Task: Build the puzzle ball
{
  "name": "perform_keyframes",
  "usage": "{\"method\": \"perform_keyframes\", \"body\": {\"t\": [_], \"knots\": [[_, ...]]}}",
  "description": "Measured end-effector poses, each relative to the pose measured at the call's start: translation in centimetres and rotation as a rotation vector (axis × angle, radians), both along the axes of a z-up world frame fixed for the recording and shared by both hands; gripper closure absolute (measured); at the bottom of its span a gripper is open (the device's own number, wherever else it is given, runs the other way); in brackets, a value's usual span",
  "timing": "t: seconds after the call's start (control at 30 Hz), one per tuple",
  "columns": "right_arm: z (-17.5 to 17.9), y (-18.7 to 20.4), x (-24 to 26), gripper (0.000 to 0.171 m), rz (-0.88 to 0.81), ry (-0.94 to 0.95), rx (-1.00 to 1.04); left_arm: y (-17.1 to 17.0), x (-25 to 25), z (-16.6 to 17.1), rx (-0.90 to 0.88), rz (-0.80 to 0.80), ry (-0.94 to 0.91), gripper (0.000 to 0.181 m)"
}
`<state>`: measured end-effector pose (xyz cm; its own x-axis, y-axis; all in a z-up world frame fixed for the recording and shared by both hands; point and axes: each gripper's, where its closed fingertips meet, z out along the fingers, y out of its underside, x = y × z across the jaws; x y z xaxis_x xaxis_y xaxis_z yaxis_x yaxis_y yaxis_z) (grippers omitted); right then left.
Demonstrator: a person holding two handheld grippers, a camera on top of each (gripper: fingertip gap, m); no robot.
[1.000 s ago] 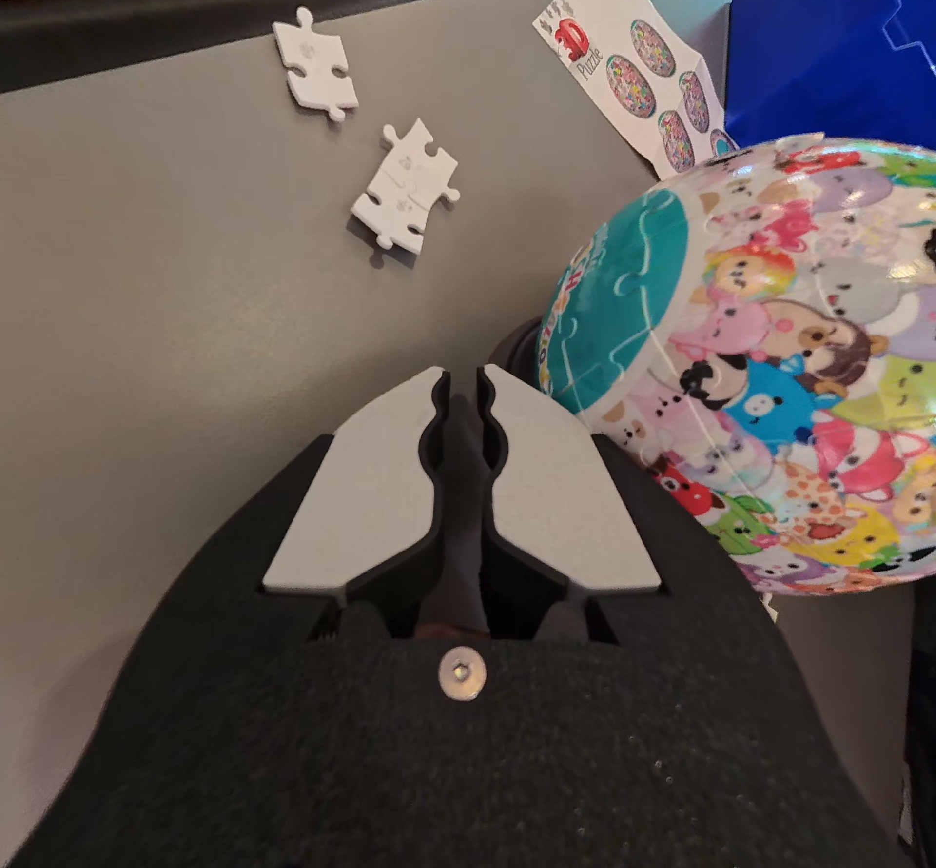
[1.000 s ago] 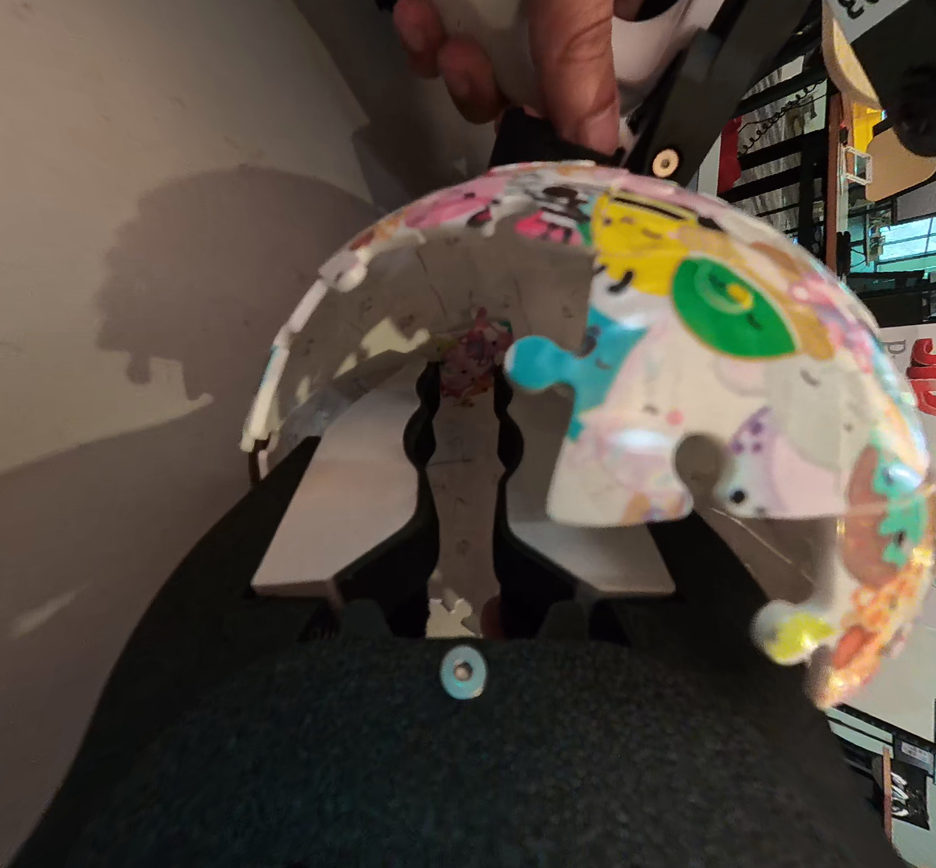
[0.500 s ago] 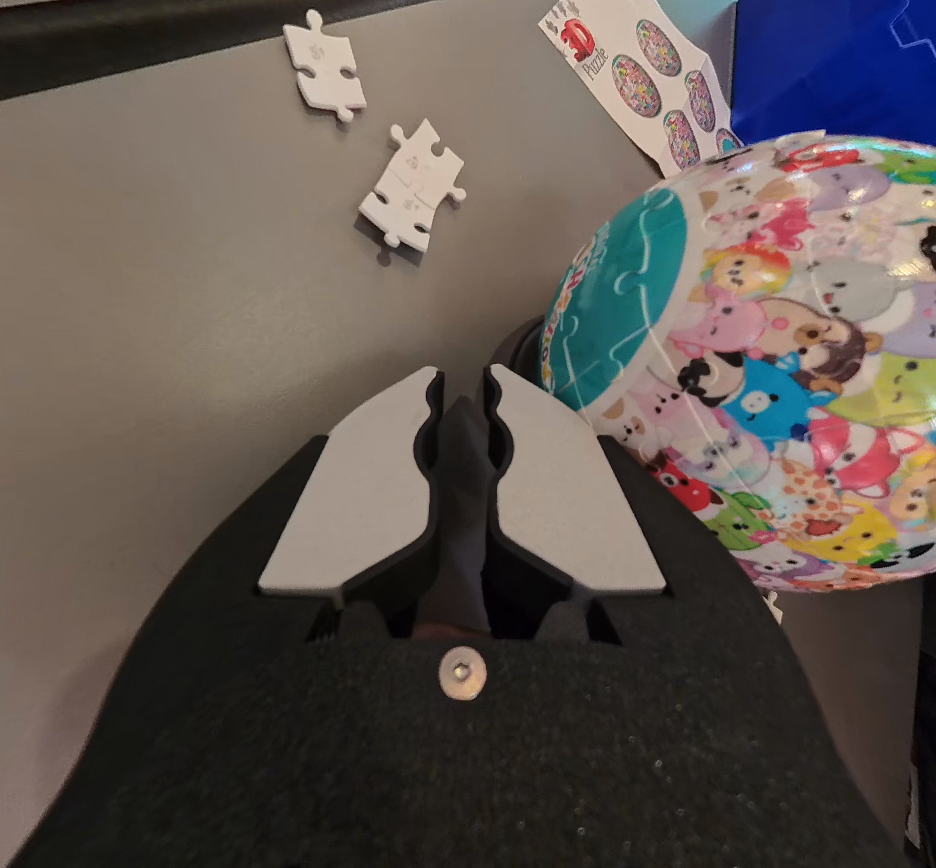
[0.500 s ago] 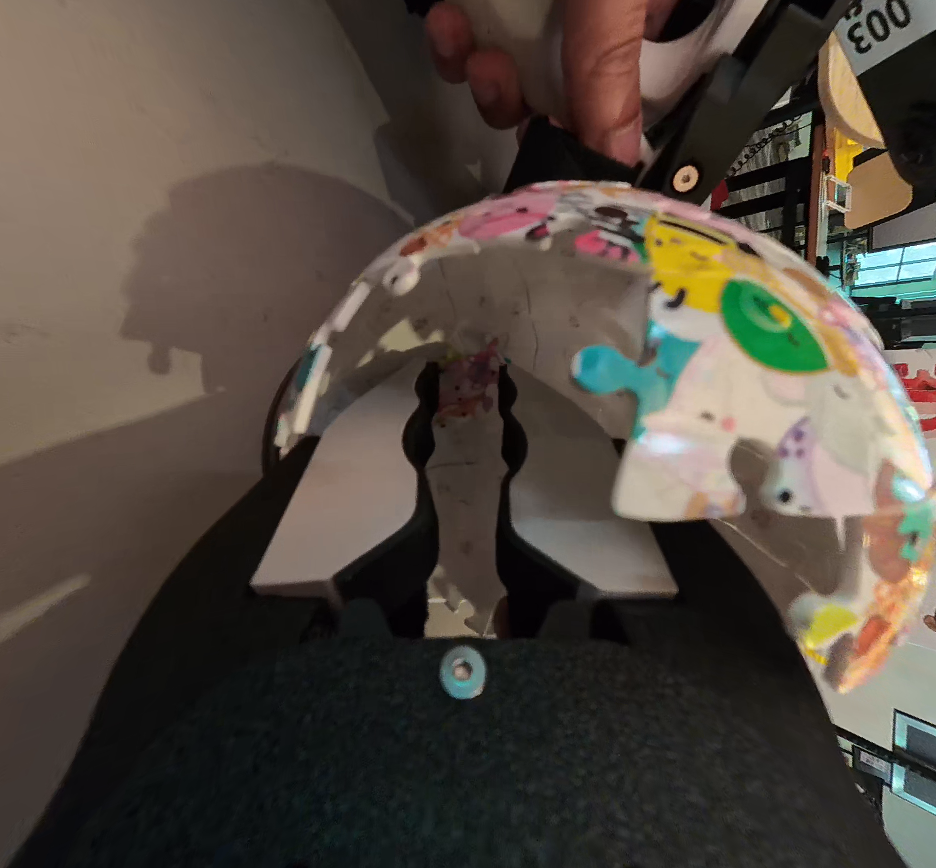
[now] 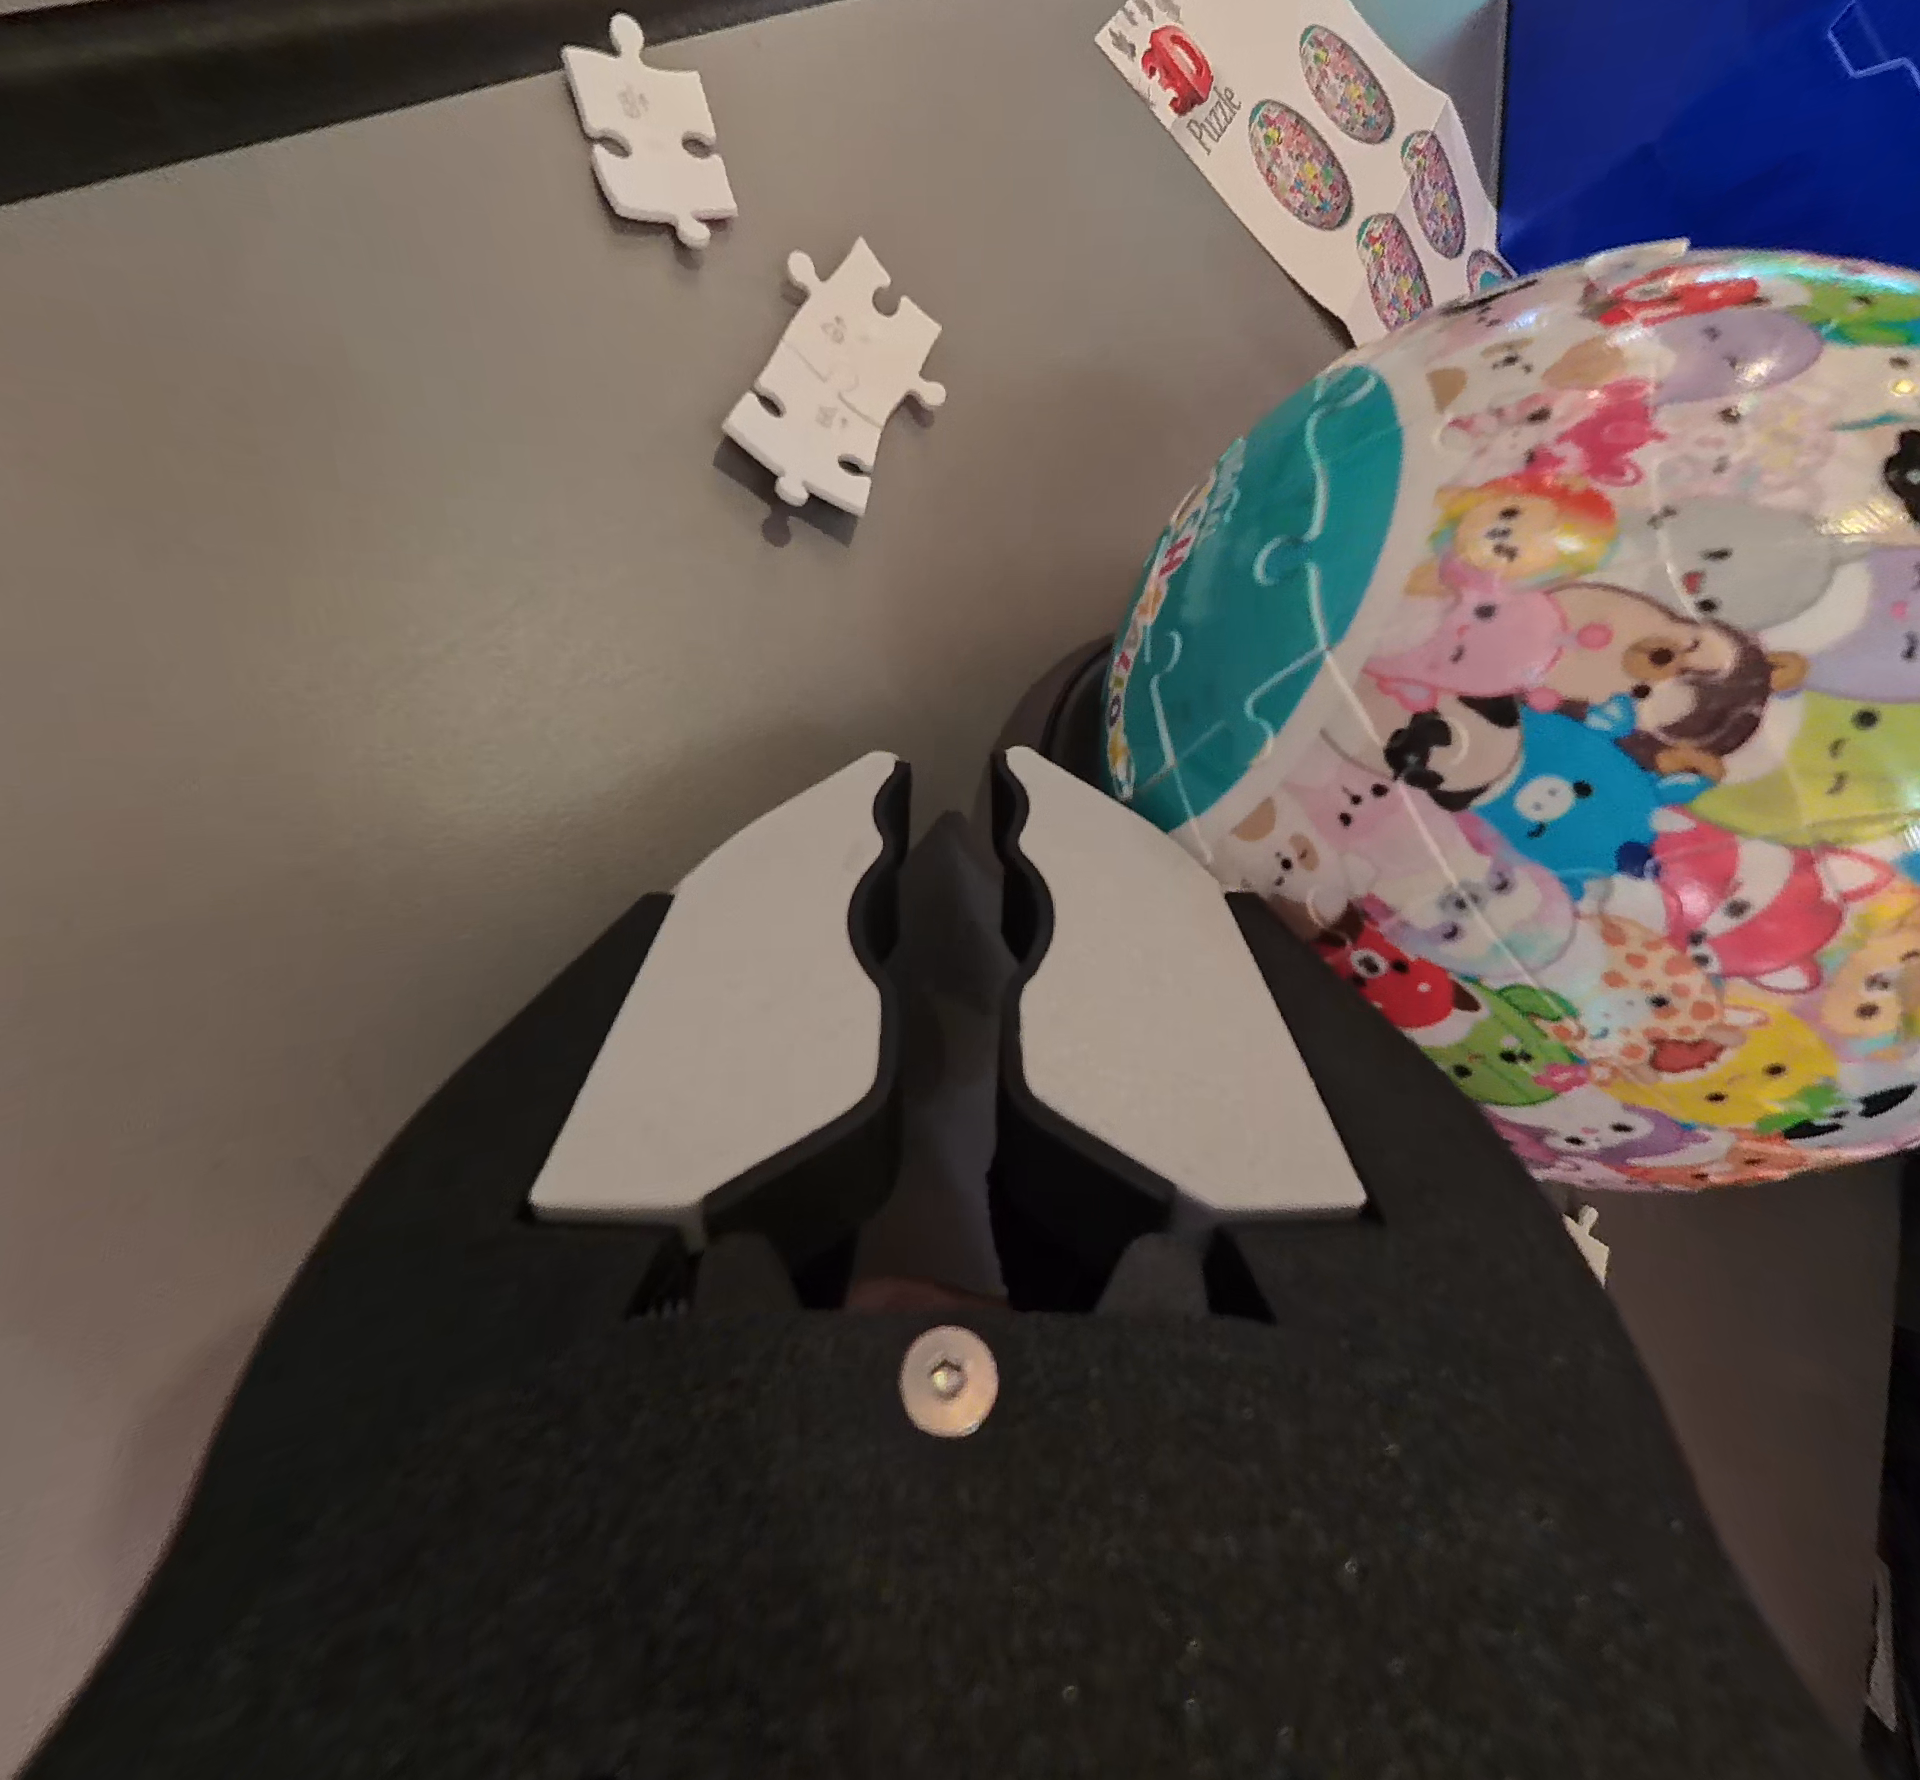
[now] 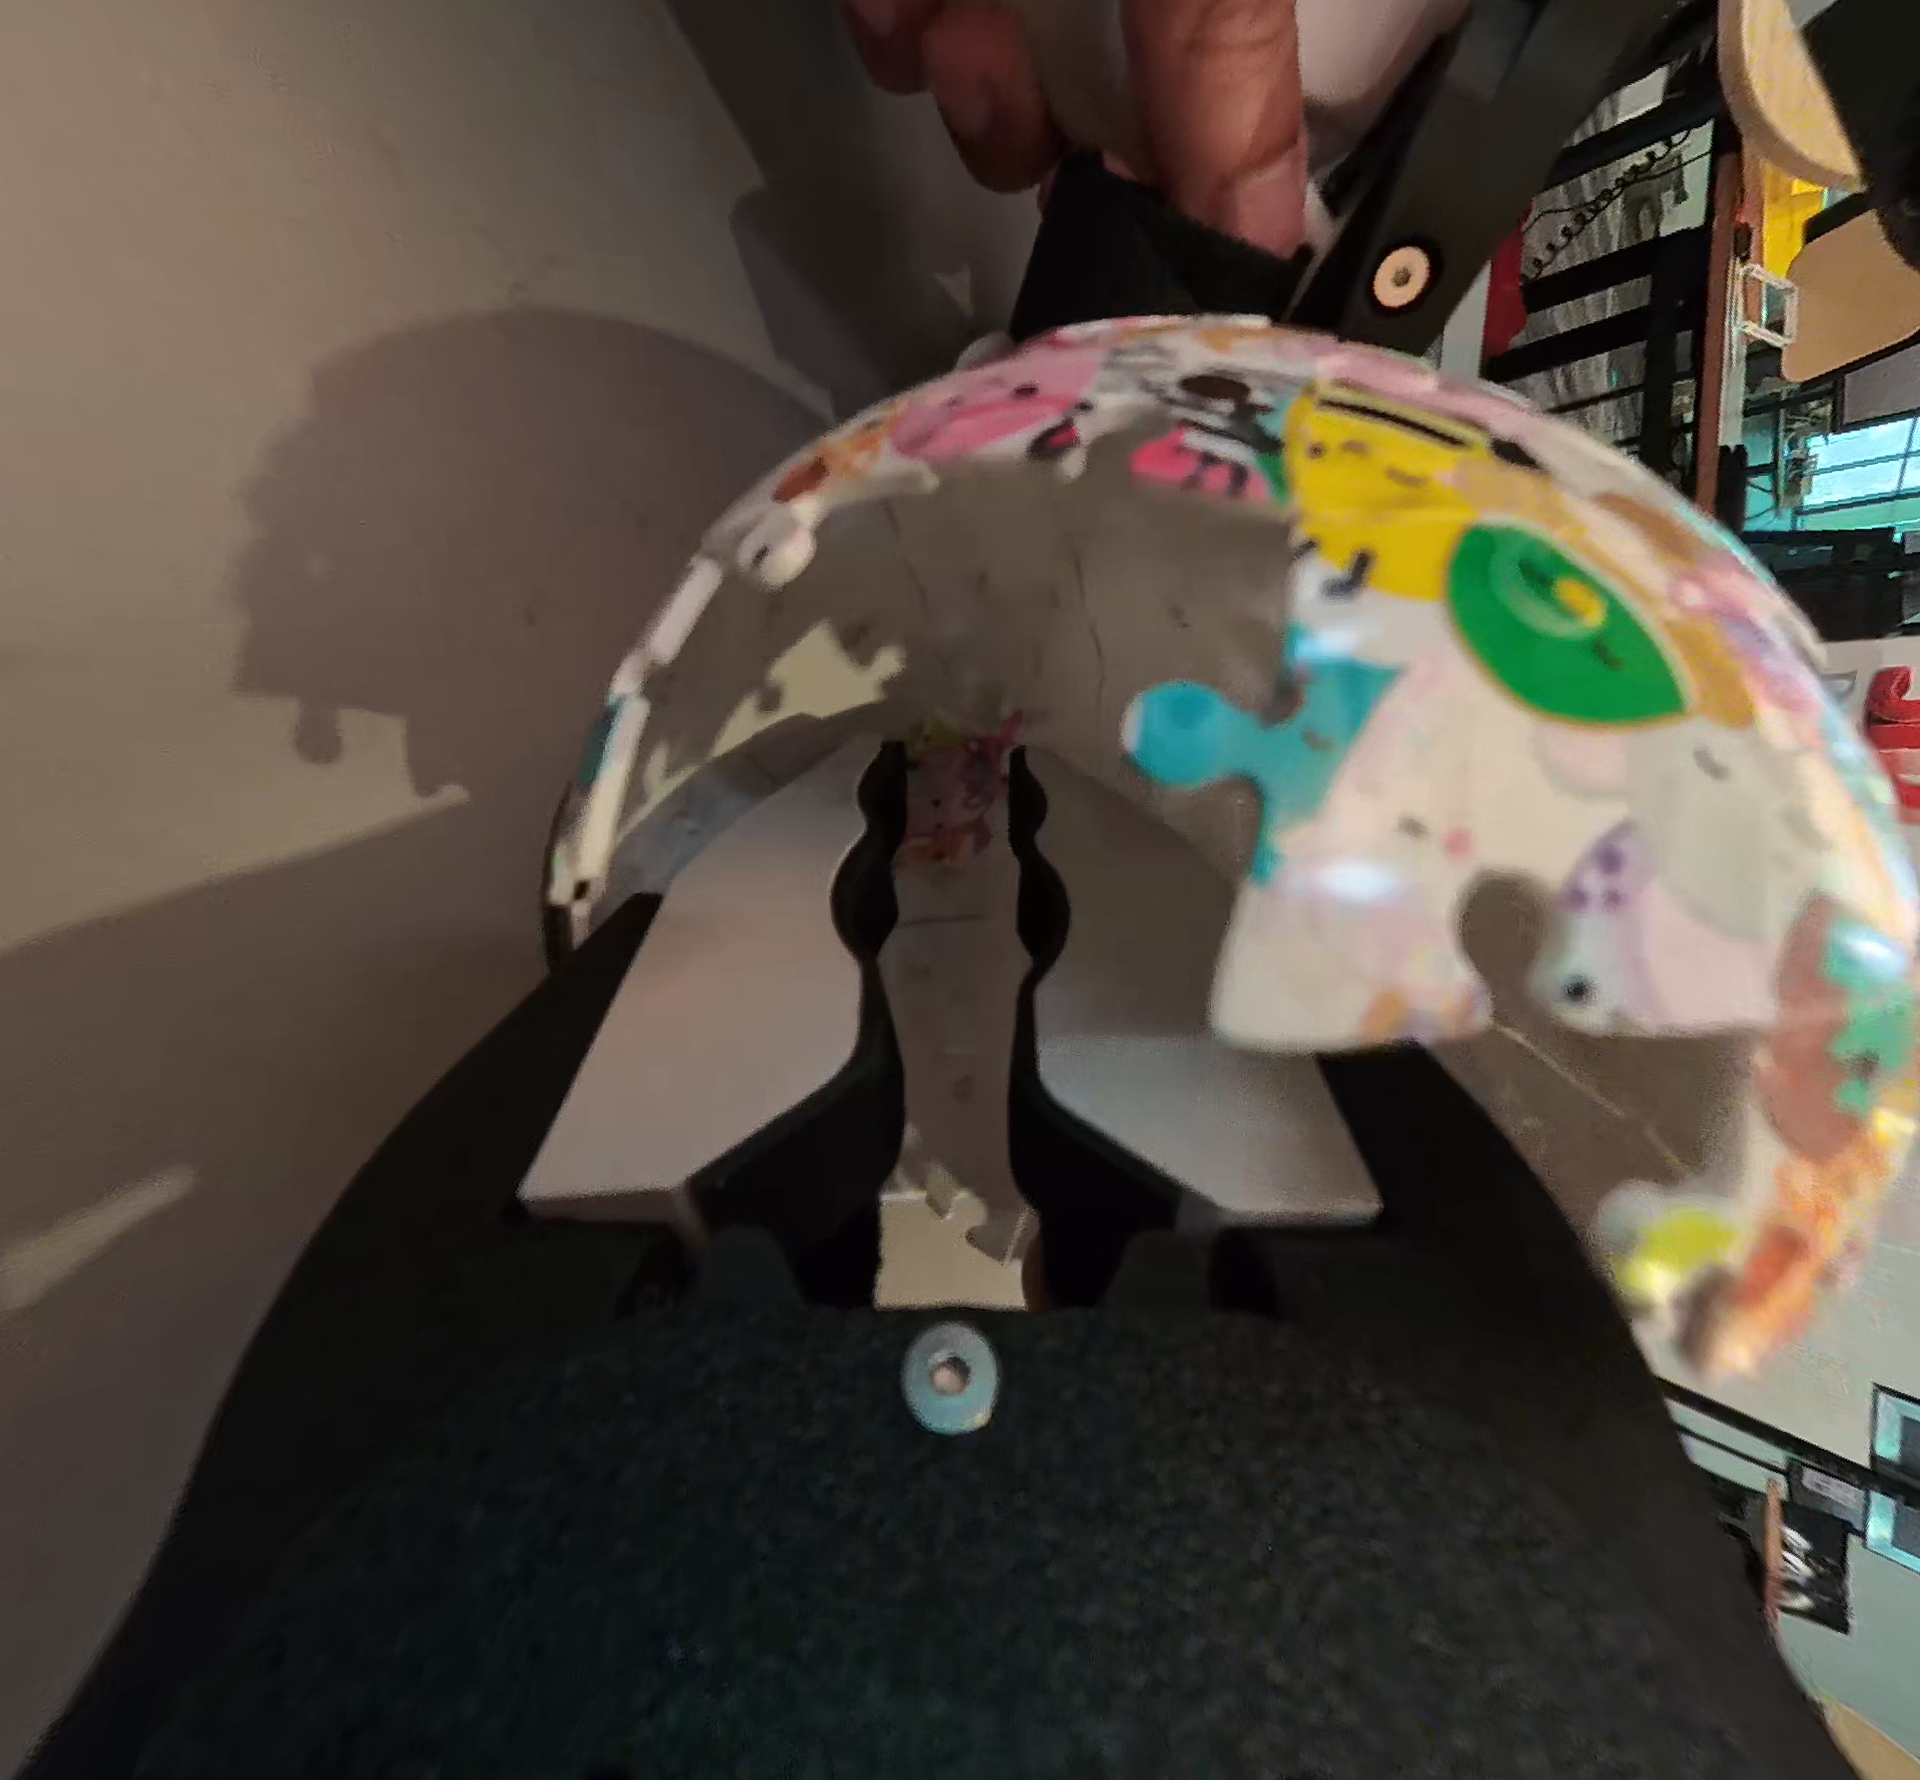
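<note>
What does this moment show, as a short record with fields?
ball: puzzle ball part-built, one side open
left gripper: fingers slightly apart, empty, beside the ball
right gripper: fingers shut on a puzzle piece at the ball's opening
loose pieces: two small joined sets, white side up, on the grey table
other: leaflet, blue box

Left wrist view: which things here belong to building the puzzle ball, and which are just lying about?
For the job: puzzle ball; far white joined pieces; near white joined pieces.
Lying about: printed leaflet; blue bin.
</note>
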<state>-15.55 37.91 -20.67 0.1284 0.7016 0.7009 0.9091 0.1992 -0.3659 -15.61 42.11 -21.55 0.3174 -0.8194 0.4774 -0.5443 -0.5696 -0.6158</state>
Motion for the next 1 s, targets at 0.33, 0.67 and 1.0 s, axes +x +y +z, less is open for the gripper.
{"method": "perform_keyframes", "body": {"t": [0.33,0.67,1.0], "knots": [[1.1,-1.1,0.4,0.153,-0.107,0.171,-0.086,0.0,0.2,0.1,0.006,-0.002,-0.007,0.166],[2.9,-3.1,0.5,0.140,-0.143,0.078,-0.080,-0.1,0.2,0.1,0.002,-0.002,-0.011,0.165],[3.7,-5.4,2.2,0.146,-0.184,0.213,-0.185,-0.1,0.2,0.1,0.016,0.006,-0.005,0.165]]}}
